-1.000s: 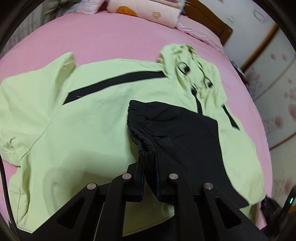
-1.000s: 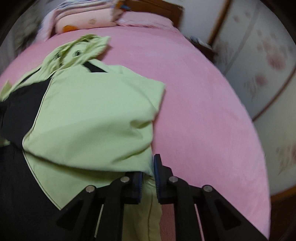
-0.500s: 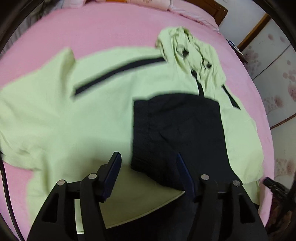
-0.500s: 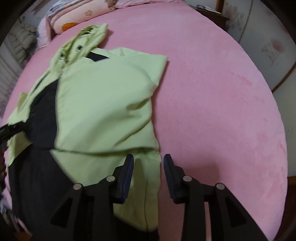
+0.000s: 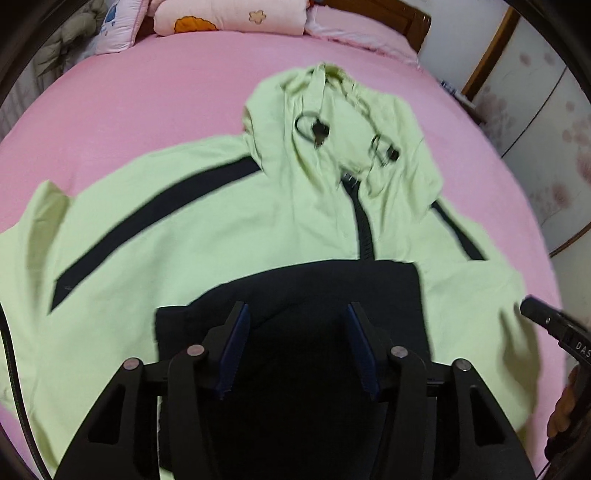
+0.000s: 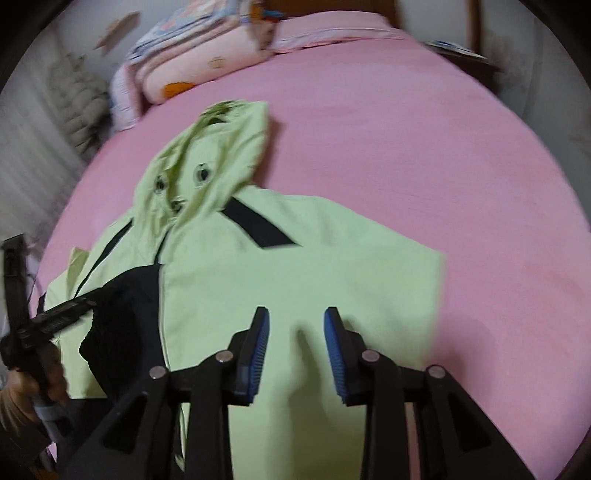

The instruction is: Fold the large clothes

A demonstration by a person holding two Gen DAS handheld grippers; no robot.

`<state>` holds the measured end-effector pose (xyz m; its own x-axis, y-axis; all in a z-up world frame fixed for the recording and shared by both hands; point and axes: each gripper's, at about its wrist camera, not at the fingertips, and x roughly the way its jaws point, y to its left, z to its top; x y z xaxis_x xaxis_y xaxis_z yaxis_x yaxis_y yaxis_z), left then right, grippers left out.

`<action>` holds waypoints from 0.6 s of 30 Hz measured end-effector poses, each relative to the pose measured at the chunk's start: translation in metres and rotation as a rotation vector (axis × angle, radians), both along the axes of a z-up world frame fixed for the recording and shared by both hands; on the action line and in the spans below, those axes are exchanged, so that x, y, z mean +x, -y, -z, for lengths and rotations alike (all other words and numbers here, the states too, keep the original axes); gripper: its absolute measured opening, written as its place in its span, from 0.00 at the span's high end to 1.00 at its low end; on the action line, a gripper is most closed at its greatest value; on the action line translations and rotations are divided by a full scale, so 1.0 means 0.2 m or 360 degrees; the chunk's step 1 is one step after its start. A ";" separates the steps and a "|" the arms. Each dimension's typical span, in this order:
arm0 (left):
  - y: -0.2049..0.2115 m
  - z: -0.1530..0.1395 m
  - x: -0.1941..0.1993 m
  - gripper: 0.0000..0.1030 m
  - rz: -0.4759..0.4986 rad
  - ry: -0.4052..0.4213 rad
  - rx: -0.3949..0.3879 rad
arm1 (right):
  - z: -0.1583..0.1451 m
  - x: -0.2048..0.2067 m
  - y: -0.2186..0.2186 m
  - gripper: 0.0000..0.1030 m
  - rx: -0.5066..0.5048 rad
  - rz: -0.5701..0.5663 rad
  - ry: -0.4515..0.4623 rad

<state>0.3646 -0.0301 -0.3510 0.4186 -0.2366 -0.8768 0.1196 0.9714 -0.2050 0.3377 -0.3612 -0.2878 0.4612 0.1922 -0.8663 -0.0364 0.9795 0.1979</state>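
We see the light green hooded jacket with black stripes (image 5: 207, 236) lying flat on the pink bed (image 5: 155, 96). Our left hand-held gripper (image 5: 295, 347) hovers above its black folded panel (image 5: 317, 295), jaws closing on nothing.

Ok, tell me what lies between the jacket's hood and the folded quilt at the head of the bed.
Only bare pink bedsheet separates the hood from the folded quilt; both wrist views show that.

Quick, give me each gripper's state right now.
Left gripper: open, jaws closing, holding nothing; the jacket's black sleeve lies below.
Right gripper: open, jaws closing, holding nothing; above the green jacket.
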 end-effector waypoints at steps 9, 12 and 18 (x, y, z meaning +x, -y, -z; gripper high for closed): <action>0.00 0.10 0.04 0.53 0.0043 0.0033 0.0064 | 0.22 0.15 0.11 1.00 -0.0259 0.0116 -0.0067; -0.01 0.10 0.03 0.53 0.0051 0.0033 0.0063 | 0.23 0.13 0.21 1.00 -0.0371 0.0191 -0.0067; 0.03 0.10 0.05 0.53 0.0031 0.0014 0.0079 | 0.25 0.10 0.34 1.00 -0.0431 0.0271 -0.0115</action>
